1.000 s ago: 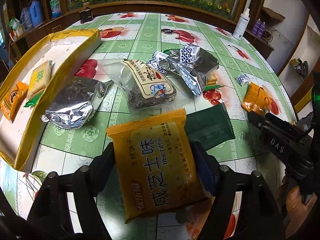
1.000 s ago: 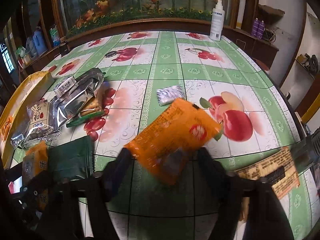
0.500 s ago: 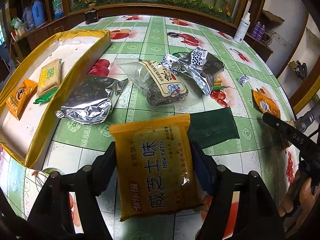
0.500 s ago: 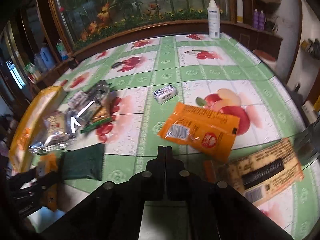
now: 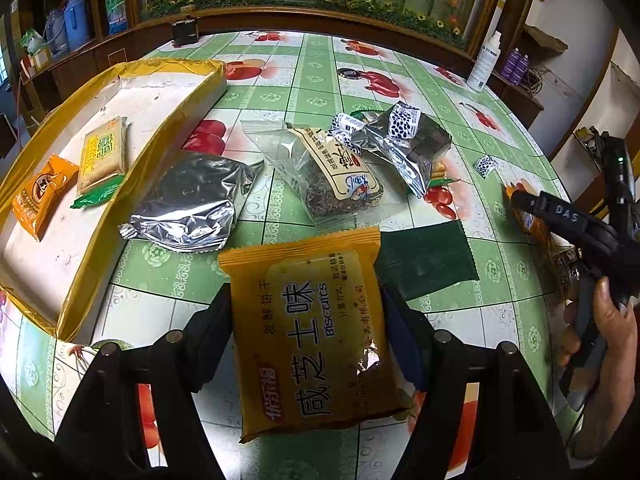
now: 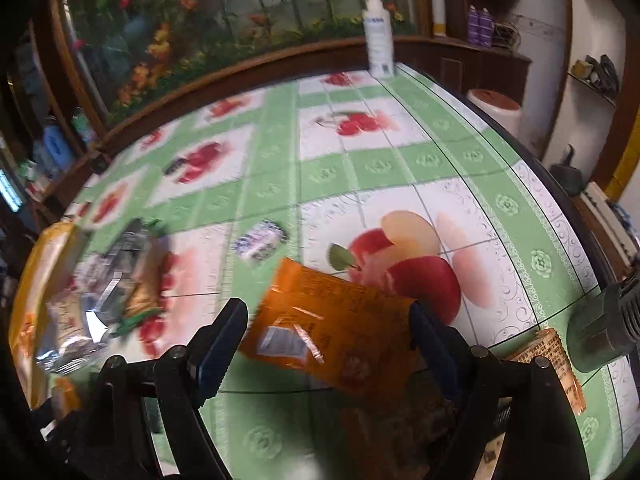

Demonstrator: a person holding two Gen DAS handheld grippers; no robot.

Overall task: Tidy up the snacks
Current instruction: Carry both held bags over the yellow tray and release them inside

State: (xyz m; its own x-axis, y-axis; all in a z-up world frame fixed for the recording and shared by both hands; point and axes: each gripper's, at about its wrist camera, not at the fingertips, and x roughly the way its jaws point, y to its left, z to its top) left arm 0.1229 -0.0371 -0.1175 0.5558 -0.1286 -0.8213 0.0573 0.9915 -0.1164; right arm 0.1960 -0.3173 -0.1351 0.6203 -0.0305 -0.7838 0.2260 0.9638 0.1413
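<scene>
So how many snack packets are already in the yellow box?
2 in the shallow yellow-rimmed cardboard box: a small orange packet at its near-left side, and a yellow-and-green biscuit packet beside it. None appear hidden.

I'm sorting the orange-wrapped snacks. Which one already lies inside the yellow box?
The small orange packet at the box's near-left end, beside the green-and-yellow cracker pack. The big biscuit pack sits between the left tool's fingers.
</scene>
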